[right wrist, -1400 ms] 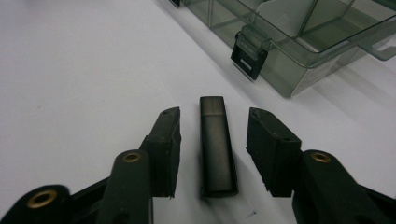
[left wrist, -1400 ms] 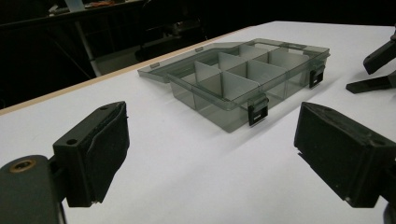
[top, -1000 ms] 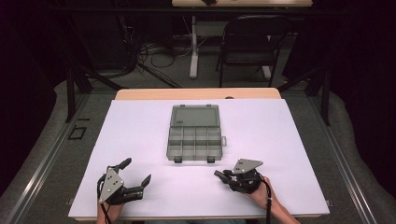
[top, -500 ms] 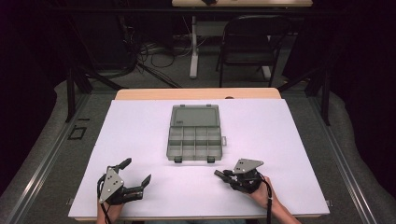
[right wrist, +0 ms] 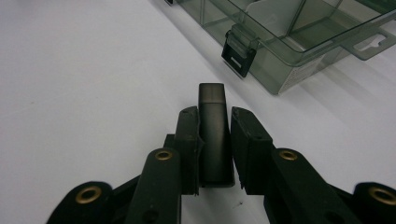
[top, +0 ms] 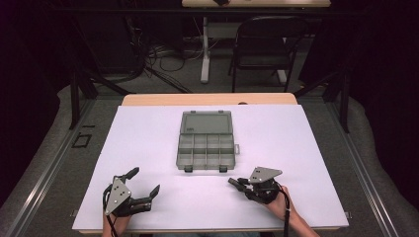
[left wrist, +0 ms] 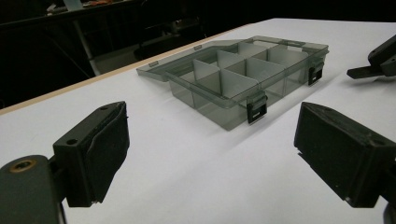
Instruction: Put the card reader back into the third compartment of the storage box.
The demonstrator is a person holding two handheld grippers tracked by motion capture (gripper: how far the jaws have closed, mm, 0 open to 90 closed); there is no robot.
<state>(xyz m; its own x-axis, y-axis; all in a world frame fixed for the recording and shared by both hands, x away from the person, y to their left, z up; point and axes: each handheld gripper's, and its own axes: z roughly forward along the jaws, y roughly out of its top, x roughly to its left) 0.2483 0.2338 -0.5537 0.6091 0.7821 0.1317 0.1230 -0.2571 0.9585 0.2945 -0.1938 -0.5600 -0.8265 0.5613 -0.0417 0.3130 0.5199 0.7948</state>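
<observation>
Grippers at the near edge of the white table (top: 296, 148), with a clear compartment box (top: 205, 145) lying open at its middle, lid folded flat away from us. We see the left gripper (top: 146, 183) with its jaws spread wide and empty — the box sits ahead of it, well apart. We find the right gripper (right wrist: 215, 135) clamped on a small black block (right wrist: 213, 126), near the box's front corner and its black latch (right wrist: 239, 51).
</observation>
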